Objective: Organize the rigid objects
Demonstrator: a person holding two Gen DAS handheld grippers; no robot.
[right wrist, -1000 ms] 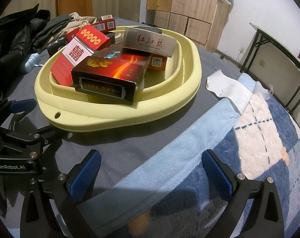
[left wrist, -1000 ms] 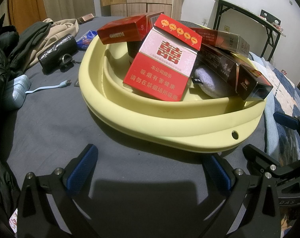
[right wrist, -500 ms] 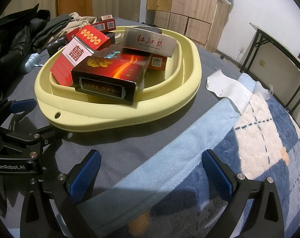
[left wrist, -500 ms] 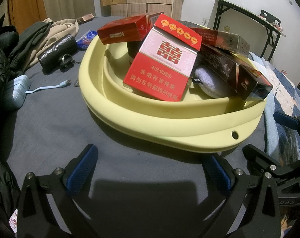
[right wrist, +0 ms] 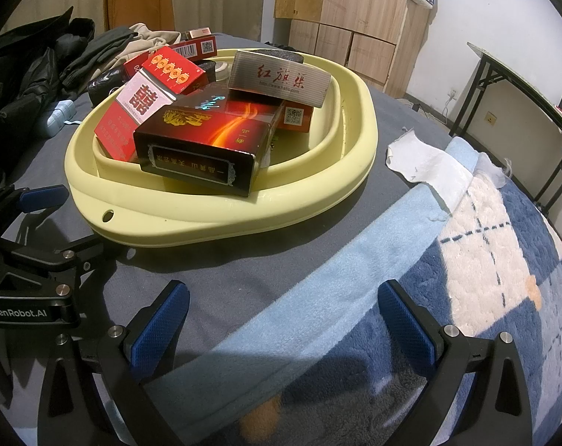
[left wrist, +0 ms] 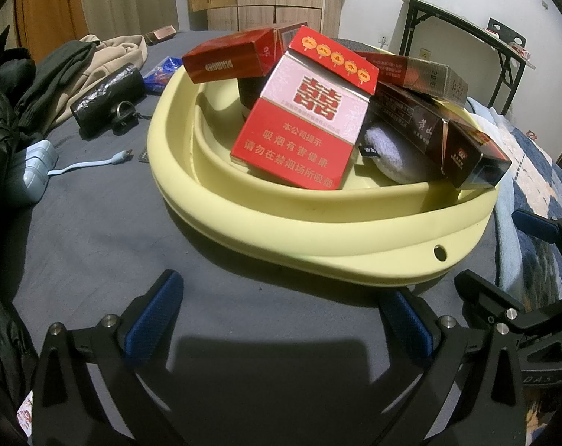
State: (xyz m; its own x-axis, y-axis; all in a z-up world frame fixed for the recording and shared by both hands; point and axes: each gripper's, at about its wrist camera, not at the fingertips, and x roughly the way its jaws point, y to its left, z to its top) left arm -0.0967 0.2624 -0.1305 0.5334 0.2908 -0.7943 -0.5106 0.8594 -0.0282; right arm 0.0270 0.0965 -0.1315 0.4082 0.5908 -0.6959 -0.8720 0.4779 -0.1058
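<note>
Ahead of both wide, empty sets of jaws, the yellow basin [left wrist: 318, 230] holds piled cartons; the dark carton [right wrist: 202, 148] points lengthwise at the right gripper [right wrist: 281, 316], probably nearer than the left gripper [left wrist: 277, 316].

A bed [left wrist: 95, 223] with a grey sheet carried a pale yellow basin [left wrist: 318, 230], clothes [left wrist: 58, 74], a black pouch [left wrist: 106, 96] and a light blue charger [left wrist: 35, 171]. A blue checked blanket [right wrist: 466, 260] and white cloth [right wrist: 422, 160] lay beside the basin.
</note>
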